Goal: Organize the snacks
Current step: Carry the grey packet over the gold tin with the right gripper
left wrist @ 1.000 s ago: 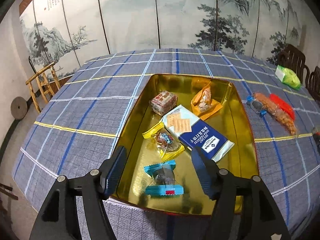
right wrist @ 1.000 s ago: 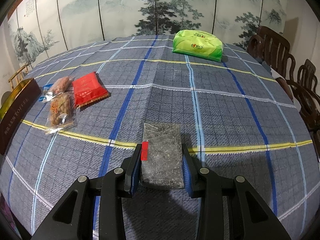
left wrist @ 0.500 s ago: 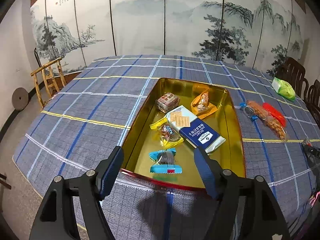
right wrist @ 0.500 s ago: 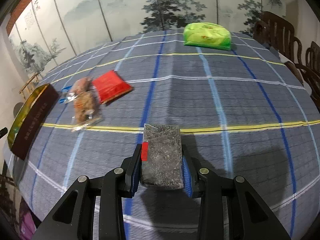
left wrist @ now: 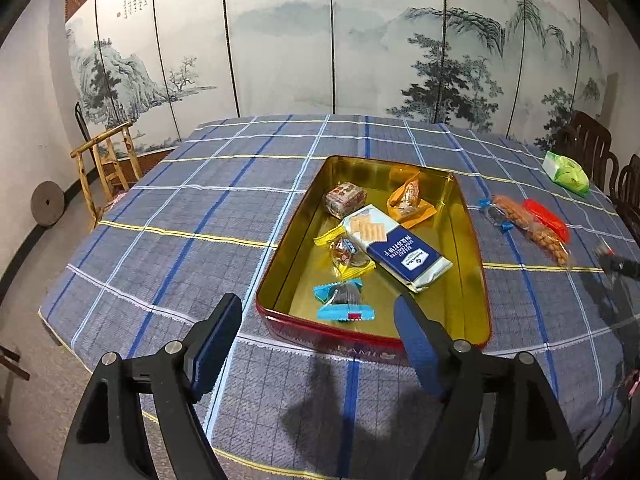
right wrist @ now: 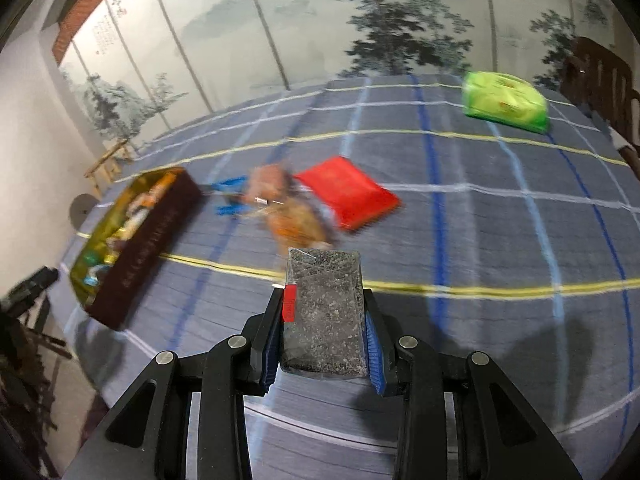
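Two hand-held grippers, one in each of my hands. My right hand-held gripper (right wrist: pixel 323 340) is clamped on a clear packet of dark speckled snack (right wrist: pixel 324 312) with a red tab on its left edge; blue pads press both long sides, and the packet sticks out forward, above the worktop (right wrist: pixel 480 240). My left hand-held gripper (left wrist: pixel 316 344) has its jaws apart with nothing between them; they have just been opening wider. It hangs over the near edge of the checked cloth, just short of the tin.

Out from the left gripper: the gold-lined red tin (left wrist: pixel 472 240) sits on the worktop. Inside, nearest me, is a blue-wrapped candy (left wrist: pixel 344 300), then a yellow-wrapped candy (left wrist: pixel 346 252), a blue-and-white cracker pack (left wrist: pixel 396 248) lying diagonally, a red-brown wrapped cake (left wrist: pixel 345 199) and an orange-wrapped snack (left wrist: pixel 408 200) at the far end.

Right of the tin, still on the cloth: a clear bag of nuts (left wrist: pixel 532 228) with blue ends, with a red packet (left wrist: pixel 548 218) touching it. A green packet (left wrist: pixel 566 168) lies well apart, near the far right edge.

The right view is blurred.
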Demonstrator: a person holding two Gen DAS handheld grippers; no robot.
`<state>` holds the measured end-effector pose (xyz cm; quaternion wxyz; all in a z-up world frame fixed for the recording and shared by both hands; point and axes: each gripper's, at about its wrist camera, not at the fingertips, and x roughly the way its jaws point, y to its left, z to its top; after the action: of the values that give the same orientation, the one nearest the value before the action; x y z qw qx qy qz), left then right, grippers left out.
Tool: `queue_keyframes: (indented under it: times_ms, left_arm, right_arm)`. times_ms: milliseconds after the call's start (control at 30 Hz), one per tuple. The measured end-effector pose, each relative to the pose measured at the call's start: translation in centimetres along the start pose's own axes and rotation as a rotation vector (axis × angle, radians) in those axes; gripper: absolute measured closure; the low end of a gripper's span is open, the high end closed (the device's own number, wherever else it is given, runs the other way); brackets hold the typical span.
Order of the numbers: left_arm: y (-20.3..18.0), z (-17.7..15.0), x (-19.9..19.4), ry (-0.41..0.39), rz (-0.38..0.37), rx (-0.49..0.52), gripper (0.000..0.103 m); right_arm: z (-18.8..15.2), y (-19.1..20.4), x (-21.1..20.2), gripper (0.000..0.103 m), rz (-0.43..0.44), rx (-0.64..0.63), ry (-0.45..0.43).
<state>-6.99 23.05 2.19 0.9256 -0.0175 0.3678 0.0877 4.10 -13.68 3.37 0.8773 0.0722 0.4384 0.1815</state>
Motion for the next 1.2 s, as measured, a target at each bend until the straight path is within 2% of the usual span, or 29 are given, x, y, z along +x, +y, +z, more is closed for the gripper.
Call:
queue_keyframes:
  times_ms: [267, 433, 733, 967, 1200]
  left_arm:
    - [0.2, -0.3, -1.0, -0.011, -0.023, 0.003, 0.026]
    - [0.5, -0.5, -1.2, -0.009, -0.031, -0.001, 0.026]
    - [1.8, -0.8, -0.9, 0.004, 0.004, -0.014, 0.025]
    - [2.9, -1.0, -0.9, 0.0, 0.046, -0.012, 0.024]
    - [3.3, -1.0, -0.7, 0.005, 0.058, -0.007, 0.023]
  right_arm:
    - [3.0, 7.5, 1.2, 0.066, 0.14, -0.078, -0.001]
    - [4.6, 12.6, 3.3, 0.066, 0.233, -0.121, 0.025]
    - [5.0, 21.8, 7.9, 0.066, 0.33, -0.238, 0.106]
    - [4.3, 25.0, 11.2, 0.066, 0.35, -0.265, 0.17]
    - [4.0, 25.8, 12.8, 0.066, 0.338, -0.272, 0.209]
